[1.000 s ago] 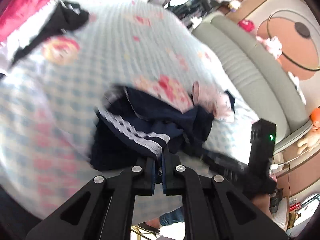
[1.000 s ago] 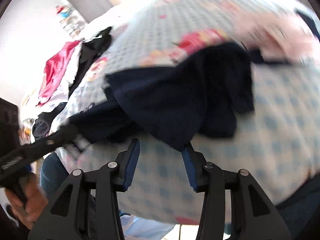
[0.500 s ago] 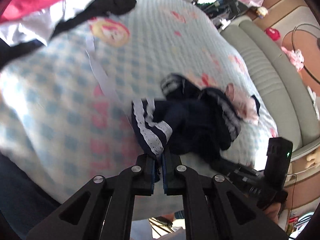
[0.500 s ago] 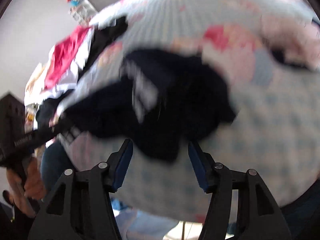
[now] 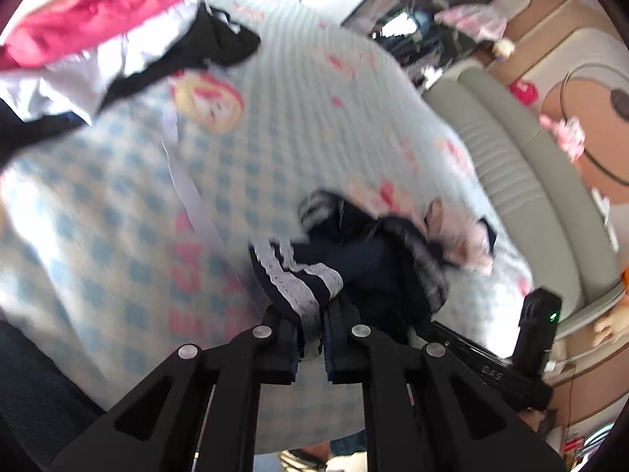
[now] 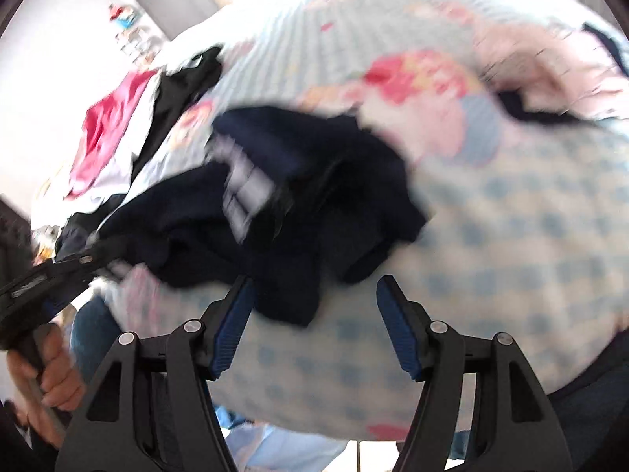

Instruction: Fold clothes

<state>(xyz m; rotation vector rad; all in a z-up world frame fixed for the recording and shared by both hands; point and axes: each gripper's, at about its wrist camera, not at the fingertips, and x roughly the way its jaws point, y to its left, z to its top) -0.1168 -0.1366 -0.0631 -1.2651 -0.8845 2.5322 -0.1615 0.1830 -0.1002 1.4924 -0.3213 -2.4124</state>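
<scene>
While the navy garment [image 5: 361,259] lies bunched on the bed [image 5: 275,110] near its front edge, the left gripper [image 5: 311,326] has its jaws clamped on the garment's white-striped hem, fabric pinched between them. Rest of the garment spreads away from the jaws in a dark heap w/ a second striped band showing at its far side; blurred, so folds can't be read.

Right gripper [image 6: 314,306] has jaws wide apart, blue pads [image 6: 395,322] bare, nothing between them; it hovers just over the garment's near edge, above the blue-checked bedspread. In the right wrist view the other gripper reaches in from the left, a hand [image 6: 51,373] round its handle.

Pink garment [image 5: 456,232] lies just beside the navy one, toward the bed's right edge, touching it. Pile of red, white & black clothes [image 5: 98,27] sits at the bed's far left corner, well apart. Padded grey-green headboard [image 5: 523,181] runs along the right side.
</scene>
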